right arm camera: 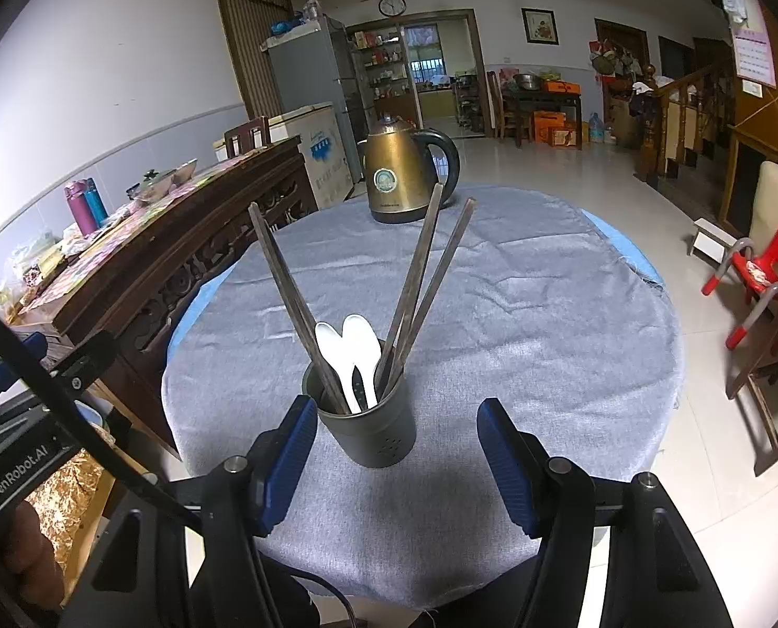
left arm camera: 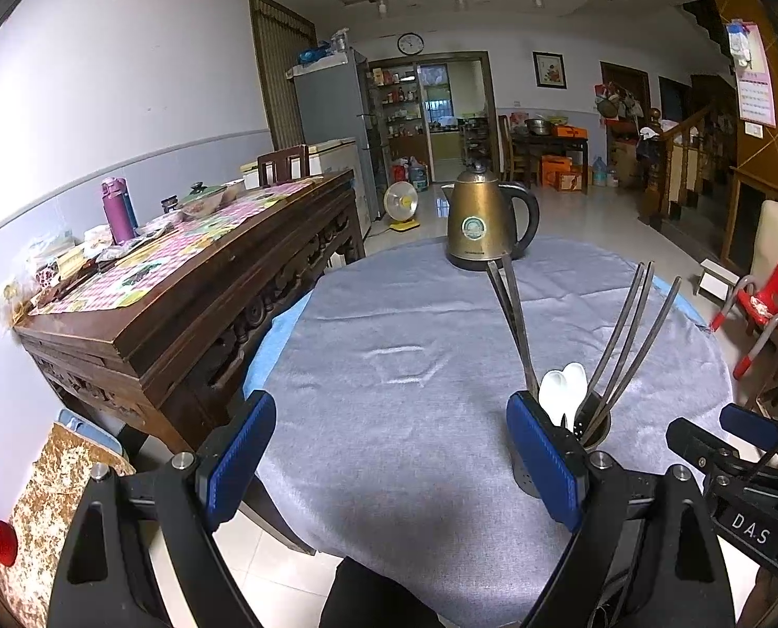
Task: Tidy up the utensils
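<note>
A dark grey utensil holder (right arm camera: 369, 429) stands on the grey tablecloth near the front edge of the round table (right arm camera: 546, 272). It holds several dark chopsticks (right arm camera: 420, 282) fanned outward and two white spoons (right arm camera: 360, 350). My right gripper (right arm camera: 397, 460) is open and empty, with the holder just ahead between its fingers. In the left wrist view the holder (left arm camera: 596, 426) sits partly hidden behind the right finger (left arm camera: 543, 458), with chopsticks (left arm camera: 624, 335) and spoons (left arm camera: 562, 390) sticking up. My left gripper (left arm camera: 391, 458) is open and empty over bare cloth, left of the holder.
A bronze electric kettle (right arm camera: 404, 178) stands at the table's far edge, also in the left wrist view (left arm camera: 486, 222). A carved wooden sideboard (left arm camera: 190, 282) with bottles and dishes stands close on the left. A red child's chair (right arm camera: 760, 272) is on the right.
</note>
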The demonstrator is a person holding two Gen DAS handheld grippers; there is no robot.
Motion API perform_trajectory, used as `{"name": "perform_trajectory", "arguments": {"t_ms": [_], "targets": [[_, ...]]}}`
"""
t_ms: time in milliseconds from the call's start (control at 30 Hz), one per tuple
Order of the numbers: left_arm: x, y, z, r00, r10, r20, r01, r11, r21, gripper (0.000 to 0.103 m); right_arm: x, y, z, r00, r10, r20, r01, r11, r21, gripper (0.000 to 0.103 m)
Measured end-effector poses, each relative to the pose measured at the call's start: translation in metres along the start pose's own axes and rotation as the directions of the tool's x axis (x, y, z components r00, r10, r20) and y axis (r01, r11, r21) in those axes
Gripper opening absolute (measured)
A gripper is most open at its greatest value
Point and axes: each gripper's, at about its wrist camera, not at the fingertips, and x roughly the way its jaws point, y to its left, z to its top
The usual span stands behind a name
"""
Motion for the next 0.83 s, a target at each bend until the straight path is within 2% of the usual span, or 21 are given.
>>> {"name": "perform_trajectory", "arguments": {"t_ms": [833], "targets": [[0.0080, 0.0003, -0.0045, 1.000, -0.016, -0.002, 0.016, 1.000, -0.012, 0.090, 0.0055, 0.0014, -0.0023, 1.000, 0.006, -0.012, -0.006, 1.000, 0.001, 0.067]]}}
